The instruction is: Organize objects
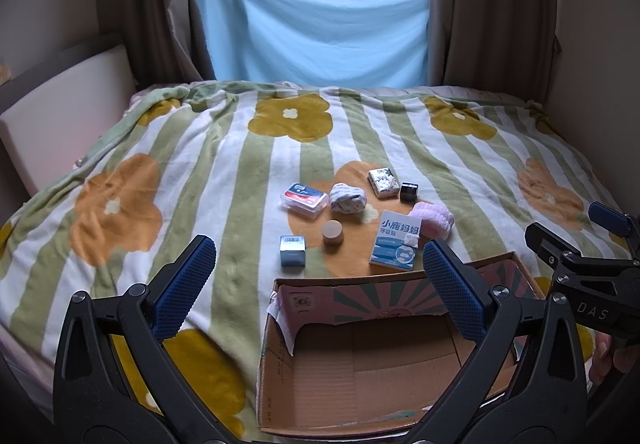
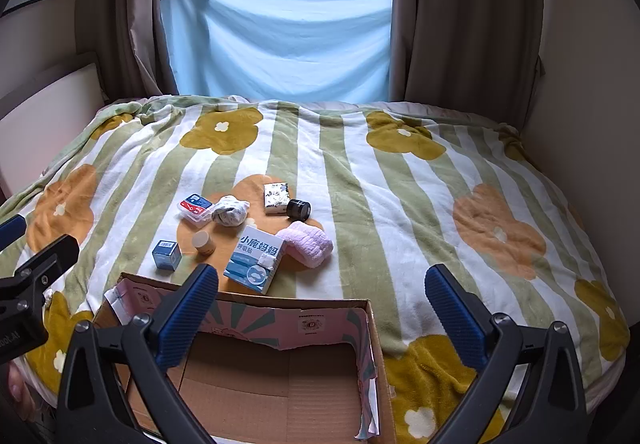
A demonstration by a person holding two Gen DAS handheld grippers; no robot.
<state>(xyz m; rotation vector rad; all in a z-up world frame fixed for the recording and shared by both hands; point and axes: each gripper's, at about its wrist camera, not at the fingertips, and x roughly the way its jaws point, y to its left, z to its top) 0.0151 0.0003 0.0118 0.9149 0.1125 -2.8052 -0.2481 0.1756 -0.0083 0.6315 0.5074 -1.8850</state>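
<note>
An open, empty cardboard box (image 1: 372, 364) (image 2: 260, 384) sits at the near edge of the bed. Beyond it lie small objects: a blue-white carton (image 1: 397, 240) (image 2: 256, 258), a pink rolled cloth (image 1: 434, 219) (image 2: 308, 244), a small blue box (image 1: 293, 250) (image 2: 167, 254), a round tan jar (image 1: 333, 232) (image 2: 203, 242), a clear plastic case (image 1: 305, 200) (image 2: 195, 207), a patterned cloth bundle (image 1: 348, 197) (image 2: 231, 212), a tissue pack (image 1: 383, 183) (image 2: 277, 197) and a black jar (image 1: 409, 191) (image 2: 299, 209). My left gripper (image 1: 316, 268) and right gripper (image 2: 322, 296) are both open and empty, above the box.
A striped flower-print blanket (image 1: 200, 171) (image 2: 400, 183) covers the bed. A headboard (image 1: 60, 115) stands at left, a wall at right. Curtains and a blue sheet (image 1: 320, 23) hang behind. The right gripper's body shows in the left wrist view (image 1: 592, 268).
</note>
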